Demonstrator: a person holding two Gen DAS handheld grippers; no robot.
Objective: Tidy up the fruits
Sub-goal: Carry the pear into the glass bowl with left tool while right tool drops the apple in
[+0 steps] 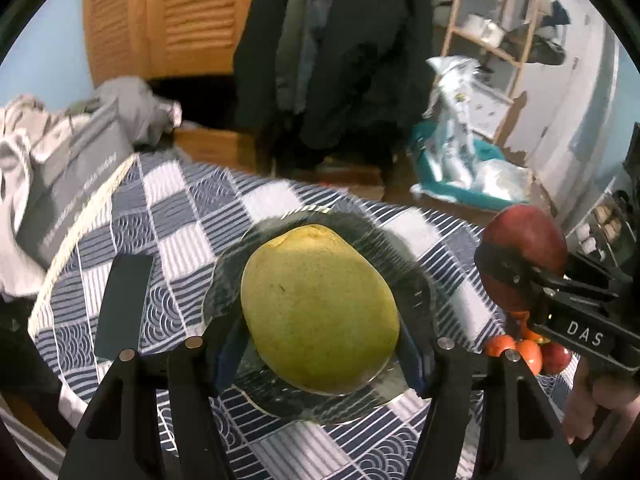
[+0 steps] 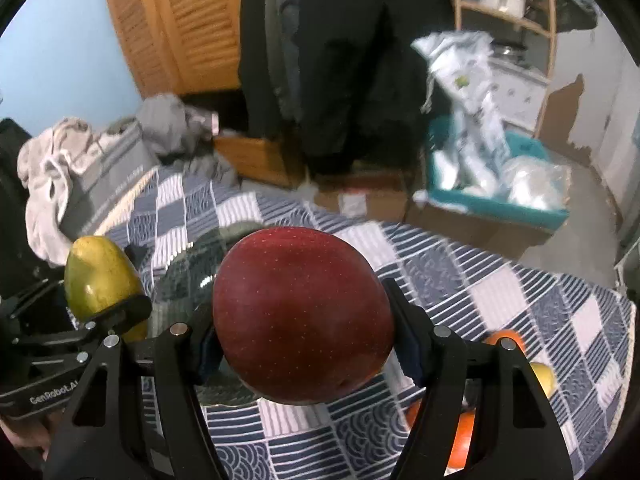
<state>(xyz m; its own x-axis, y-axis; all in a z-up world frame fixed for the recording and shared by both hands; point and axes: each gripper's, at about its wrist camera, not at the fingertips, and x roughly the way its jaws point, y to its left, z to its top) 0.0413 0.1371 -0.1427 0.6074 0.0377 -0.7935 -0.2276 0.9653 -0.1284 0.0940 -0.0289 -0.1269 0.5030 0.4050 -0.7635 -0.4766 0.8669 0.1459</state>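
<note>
1. Left gripper (image 1: 320, 340): nearest the left wrist camera, its two black fingers clamp a green mango (image 1: 318, 308) from either side, blue pads pressed against the fruit's flanks.
2. Green mango: held above a clear glass plate (image 1: 416, 292) whose rim shows around and behind the fruit; whether the mango touches the plate cannot be told. In the right wrist view the same mango appears at far left, stem end up, gripped between the left gripper's fingers.
3. Right gripper (image 2: 304, 344): nearest the right wrist camera, its fingers are closed on a dark red apple (image 2: 302, 316), pads pressing both sides; the apple fills the centre of that view.
4. Red apple: in the left wrist view it sits at the right edge, held aloft just beside the plate.
5. Tablecloth (image 1: 172, 216): blue-and-white checked, patterned with stripes and arcs, covering the surface beneath both grippers.
6. Loose fruit: small orange-red fruits (image 1: 528, 352) lie on the cloth below the right gripper; an orange fruit (image 2: 508, 338) and a yellow fruit (image 2: 546, 378) show beside the right gripper's right finger.
7. Background: a louvred wooden door (image 1: 160, 16), hanging dark clothing (image 1: 352, 52), and a teal bin (image 2: 496, 200) holding plastic bags.
</note>
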